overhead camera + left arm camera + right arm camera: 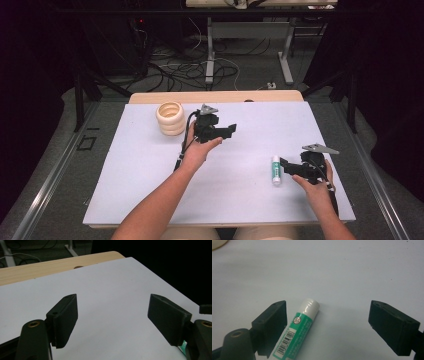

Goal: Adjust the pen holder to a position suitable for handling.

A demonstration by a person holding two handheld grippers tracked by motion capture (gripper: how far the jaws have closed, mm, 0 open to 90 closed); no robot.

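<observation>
One white-and-green glue stick (276, 170) lies on the near right of the white board (150, 170). One cream stack of three rings (170, 118) stands at the far left. Two black grippers, left (231, 129) and right (284, 164), are over the board.

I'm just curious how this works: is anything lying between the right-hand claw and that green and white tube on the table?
Nothing visible does. The right gripper has its jaws open, and the green and white tube lies flat on the white board between them, close beside one finger. Only bare board surrounds it.
</observation>
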